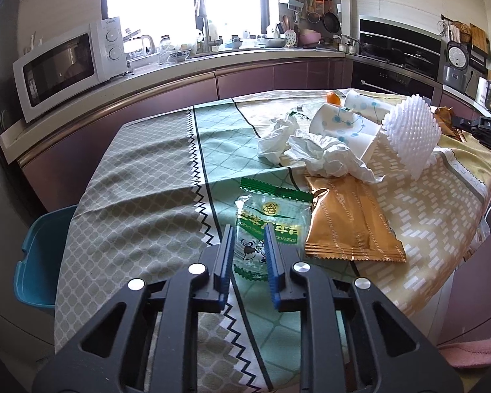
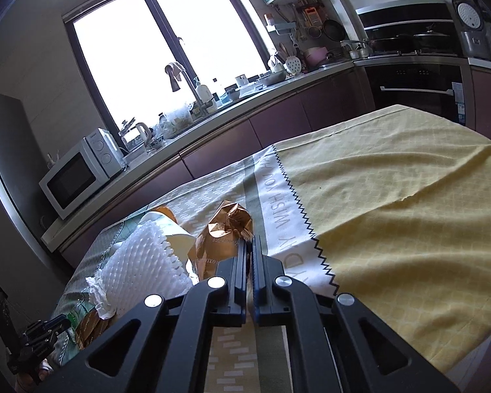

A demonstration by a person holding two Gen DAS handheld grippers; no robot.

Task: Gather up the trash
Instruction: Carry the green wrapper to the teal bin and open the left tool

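A table is standing in a kitchen, wearing a patchwork cloth (image 1: pixel 140 177) of grey, green, beige and yellow panels split by zigzag lines; a strip in the right wrist view is reading "WISH YOU". Behind it a counter is running under a bright window, carrying a white microwave (image 1: pixel 68 65) whose brand is too small to read, a kettle and a tap, with an oven and hanging pans off to the right. A blue bin (image 1: pixel 36 255) is sitting beside the table's left edge. Trash is lying on the cloth: crumpled tissues (image 1: pixel 324 154), dotted paper cups (image 1: pixel 340 121), a white foam net (image 1: pixel 412 131) and a flat gold wrapper (image 1: pixel 350 219). The left gripper (image 1: pixel 248 252) is standing narrowly open, its blue pads pressing either side of a clear green-edged wrapper (image 1: pixel 271 209) printed with characters I cannot read. The right gripper (image 2: pixel 249 255) is fully closed, pinching the edge of a crumpled gold wrapper (image 2: pixel 226 226) just beside the foam net.
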